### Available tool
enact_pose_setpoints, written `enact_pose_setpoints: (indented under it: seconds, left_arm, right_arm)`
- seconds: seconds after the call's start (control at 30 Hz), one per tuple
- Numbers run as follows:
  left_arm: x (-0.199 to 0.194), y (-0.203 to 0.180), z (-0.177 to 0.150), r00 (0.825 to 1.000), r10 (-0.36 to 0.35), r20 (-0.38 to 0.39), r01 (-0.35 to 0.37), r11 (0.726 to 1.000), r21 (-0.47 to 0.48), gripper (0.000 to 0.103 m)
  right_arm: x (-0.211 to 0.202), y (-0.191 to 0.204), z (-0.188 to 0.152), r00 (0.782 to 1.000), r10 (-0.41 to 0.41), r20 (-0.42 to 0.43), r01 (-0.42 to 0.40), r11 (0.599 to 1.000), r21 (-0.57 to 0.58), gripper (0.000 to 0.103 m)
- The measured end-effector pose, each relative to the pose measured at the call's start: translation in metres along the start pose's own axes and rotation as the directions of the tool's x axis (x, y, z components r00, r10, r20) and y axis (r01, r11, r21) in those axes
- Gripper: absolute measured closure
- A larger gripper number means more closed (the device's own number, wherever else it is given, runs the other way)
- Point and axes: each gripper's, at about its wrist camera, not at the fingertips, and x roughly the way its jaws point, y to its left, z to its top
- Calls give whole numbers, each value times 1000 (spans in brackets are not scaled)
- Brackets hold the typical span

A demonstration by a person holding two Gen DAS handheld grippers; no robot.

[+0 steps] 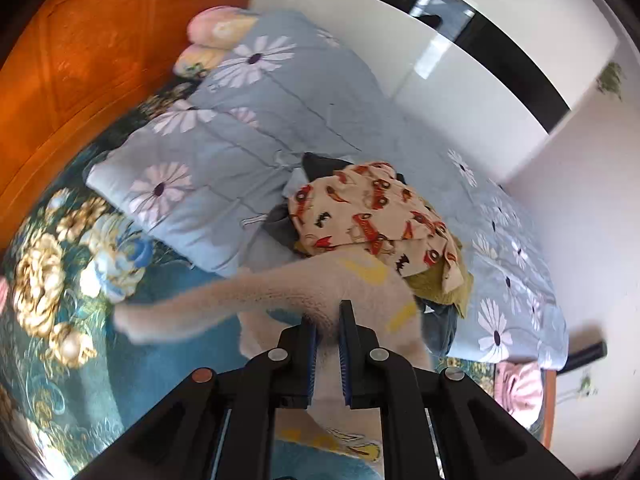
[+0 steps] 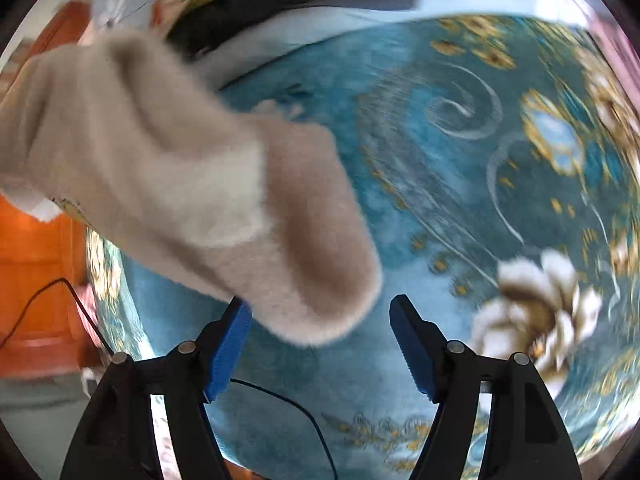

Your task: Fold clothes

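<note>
So the left hand-held gripper (image 1: 327,334) has its blue pads pinched narrow on a fuzzy beige garment (image 1: 280,296), some kind of fleece top with yellow shapes printed on it. The fabric runs between the two fingers and hangs off both sides, with one sleeve trailing out to the left over the bed. It looks lifted rather than lying flat, though the motion blur makes that hard to call for sure.

Over on the other side, the right hand-held gripper (image 2: 320,340) is spread wide with nothing between its blue pads (image 2: 230,350). A rounded end of the same beige garment (image 2: 208,184) droops down just in front of it, brushing close to the left pad, but the jaws aren't clamped on it.

Underneath everything is a teal bedspread (image 1: 72,280) with gold and white flowers. Further back in the left wrist view sits a folded pale blue daisy quilt (image 1: 224,148), and beside it a pile of other clothes (image 1: 372,216), topped by a cream piece with red cars. An orange wooden headboard (image 1: 80,60) lines the left edge. A thin black cable (image 2: 296,404) lies across the bedspread near the right gripper.
</note>
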Motion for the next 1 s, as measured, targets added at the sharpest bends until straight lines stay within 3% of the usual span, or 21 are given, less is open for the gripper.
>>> enact_pose_setpoints:
  seconds: [0.2, 0.27, 0.3, 0.33, 0.4, 0.67, 0.83, 1.0]
  left_arm:
    - [-10, 1, -3, 1000, -12, 8, 12, 1000, -19, 93]
    - [-12, -3, -5, 1000, -23, 8, 23, 1000, -18, 93]
    - [-14, -5, -6, 1000, -29, 9, 29, 999, -17, 93]
    - [-15, -6, -6, 999, -34, 9, 34, 999, -16, 93]
    - [-18, -10, -8, 999, -46, 10, 46, 999, -15, 93]
    - [-39, -35, -17, 991, -130, 24, 129, 991, 22, 93]
    - [-62, -53, -29, 981, -191, 33, 189, 981, 54, 93]
    - [-111, -66, -66, 973, -224, 56, 220, 973, 75, 93]
  right_arm:
    - [9, 27, 1, 999, 25, -32, -27, 996, -83, 33]
    - [10, 30, -1, 999, 13, -43, -16, 997, -72, 50]
    - [9, 29, -3, 999, 11, -47, -14, 998, -58, 67]
    - [8, 27, -5, 999, 18, -49, -20, 999, -32, 75]
    - [3, 24, -6, 999, 28, -39, -28, 1000, 2, 83]
    - [-60, 0, 8, 987, 11, 159, -28, 995, 101, 90]
    - [-116, -16, 18, 956, -6, 293, -31, 992, 122, 92]
    - [-184, -20, -7, 924, -21, 382, 7, 999, 39, 92]
